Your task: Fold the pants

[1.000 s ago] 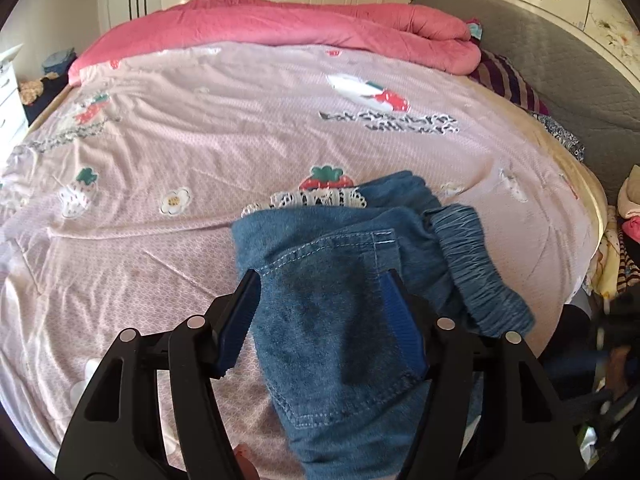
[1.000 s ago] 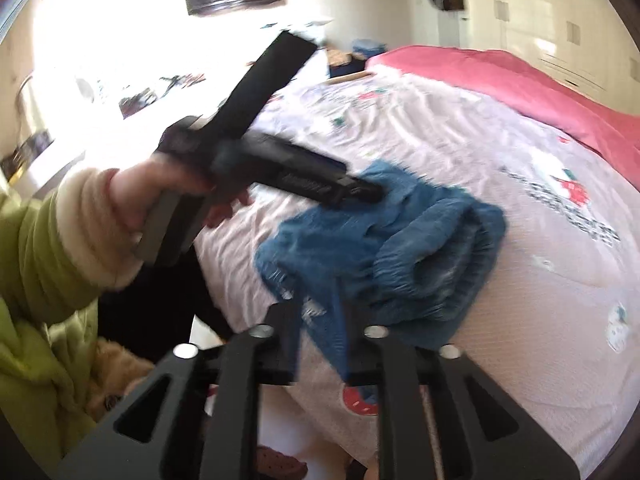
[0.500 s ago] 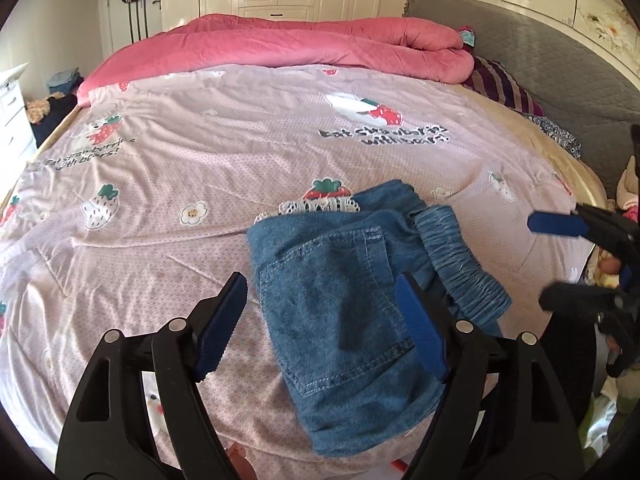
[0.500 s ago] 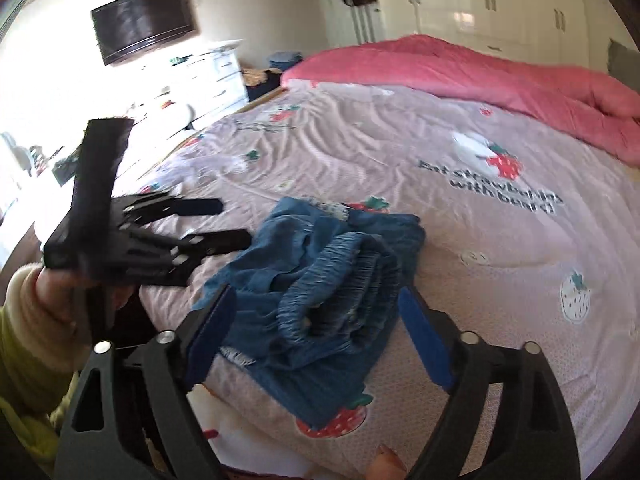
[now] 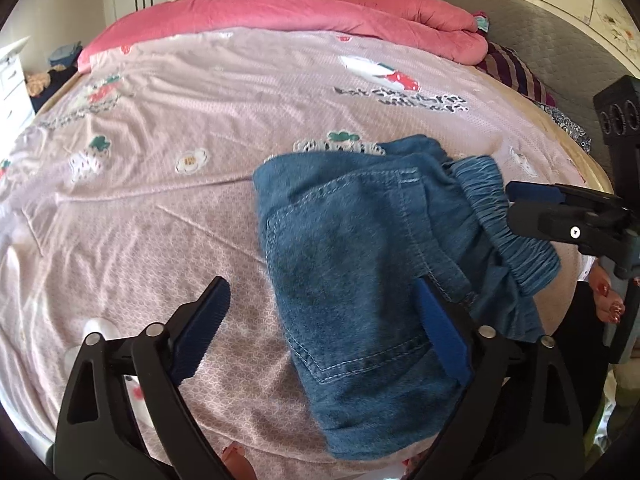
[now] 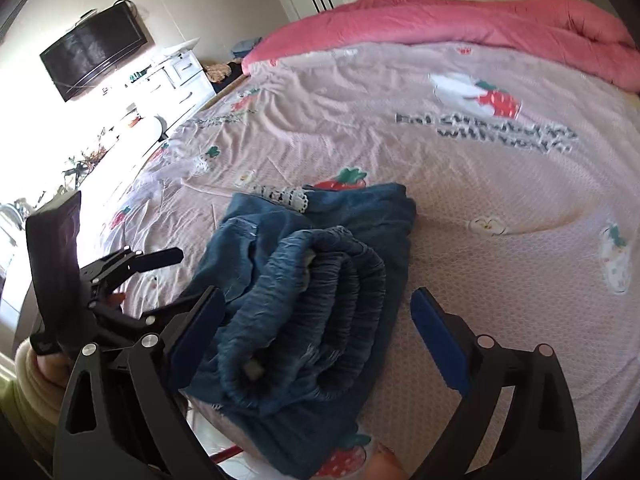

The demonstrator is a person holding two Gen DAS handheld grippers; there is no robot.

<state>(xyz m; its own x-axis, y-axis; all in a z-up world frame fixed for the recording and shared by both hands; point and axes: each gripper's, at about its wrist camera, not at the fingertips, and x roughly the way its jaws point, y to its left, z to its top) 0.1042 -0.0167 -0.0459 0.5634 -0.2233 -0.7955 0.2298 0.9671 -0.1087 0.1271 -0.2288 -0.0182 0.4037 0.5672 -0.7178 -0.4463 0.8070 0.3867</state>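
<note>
The blue denim pants (image 5: 360,264) lie folded in a bundle near the bed's front edge, back pocket up, elastic waistband (image 5: 504,216) at the right. In the right wrist view the pants (image 6: 304,296) show the gathered waistband end toward me. My left gripper (image 5: 324,308) is open and empty, its jaws straddling the near part of the bundle from above. My right gripper (image 6: 318,316) is open and empty, jaws on either side of the waistband end. It also shows at the right of the left wrist view (image 5: 560,216). The left gripper shows at the left of the right wrist view (image 6: 132,280).
The pink strawberry-print bedsheet (image 5: 180,216) covers the bed. A rolled pink quilt (image 5: 304,12) lies along the far side. A grey headboard (image 5: 552,40) stands at the right. A white dresser (image 6: 180,76) and wall TV (image 6: 92,52) stand beyond the bed's left side.
The right gripper opened a second ago and has swung round to face the waistband end. The left gripper opened wider and shifted slightly left. The pants lie released on the bed.
</note>
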